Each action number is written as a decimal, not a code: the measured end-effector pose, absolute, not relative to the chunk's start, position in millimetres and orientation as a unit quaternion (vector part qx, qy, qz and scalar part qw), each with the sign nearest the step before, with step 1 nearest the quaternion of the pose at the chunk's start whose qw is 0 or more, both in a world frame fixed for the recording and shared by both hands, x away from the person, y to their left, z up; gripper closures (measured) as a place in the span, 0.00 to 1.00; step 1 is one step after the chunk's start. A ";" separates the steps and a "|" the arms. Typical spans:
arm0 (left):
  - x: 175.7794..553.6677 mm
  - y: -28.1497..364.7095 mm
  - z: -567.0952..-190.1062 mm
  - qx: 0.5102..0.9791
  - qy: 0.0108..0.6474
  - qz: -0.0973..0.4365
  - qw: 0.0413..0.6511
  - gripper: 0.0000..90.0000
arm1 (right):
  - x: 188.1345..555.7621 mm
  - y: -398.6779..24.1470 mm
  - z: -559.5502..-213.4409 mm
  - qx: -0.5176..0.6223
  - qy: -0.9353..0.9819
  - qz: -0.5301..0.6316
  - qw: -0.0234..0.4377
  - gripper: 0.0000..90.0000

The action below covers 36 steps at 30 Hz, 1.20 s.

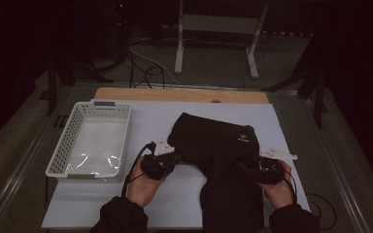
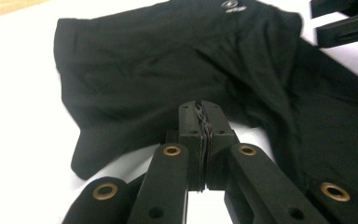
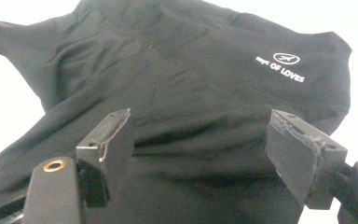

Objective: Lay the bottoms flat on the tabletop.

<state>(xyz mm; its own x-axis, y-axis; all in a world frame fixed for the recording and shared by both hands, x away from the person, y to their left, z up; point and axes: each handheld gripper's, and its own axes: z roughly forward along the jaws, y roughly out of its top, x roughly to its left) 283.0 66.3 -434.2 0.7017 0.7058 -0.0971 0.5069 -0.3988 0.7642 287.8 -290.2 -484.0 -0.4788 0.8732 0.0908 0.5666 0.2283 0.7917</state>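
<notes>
Black cotton T-shirt [image 1: 223, 155] lay crumpled mid-frame on the white table cover [image 1: 141, 121]. Left gripper [image 2: 200, 116] pinched its edge shut; right gripper [image 3: 209, 140] hung open above the cloth — it needed a matching edge hold before lifting evenly

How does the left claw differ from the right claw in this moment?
The left claw has its jaws pressed together with nothing visible between them; the right claw has its jaws wide apart. The left claw sits at the edge of the black garment; the right claw hovers over it. Both are black and hand-held.
</notes>
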 end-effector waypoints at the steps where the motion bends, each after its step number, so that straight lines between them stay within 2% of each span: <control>1: 280.5 65.8 -431.8 0.827 0.363 0.123 0.411 0.99 | 287.8 -290.3 -483.9 0.473 0.761 0.402 0.190 0.27; 12: 259.4 54.5 -415.2 0.834 0.320 0.103 0.438 1.00 | 287.7 -289.5 -483.9 0.473 0.760 0.402 0.191 0.27; 23: 251.1 38.2 -425.3 0.853 0.284 0.067 0.433 0.99 | 287.4 -289.5 -483.5 0.473 0.760 0.402 0.192 0.27; 29: 255.3 40.8 -428.1 0.851 0.295 0.076 0.428 0.73 | 287.5 -289.3 -483.6 0.472 0.761 0.402 0.191 0.27; 36: 265.1 53.0 -444.3 0.843 0.333 0.086 0.413 0.53 | 287.8 -289.4 -484.3 0.470 0.763 0.401 0.191 0.27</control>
<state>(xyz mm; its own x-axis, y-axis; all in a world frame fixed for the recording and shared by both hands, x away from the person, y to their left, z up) 265.1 53.0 -444.3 0.7631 0.6331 -0.1296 0.4906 -0.4371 0.7538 287.8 -289.4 -484.3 -0.4861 0.8696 0.0862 0.5634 0.2365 0.7916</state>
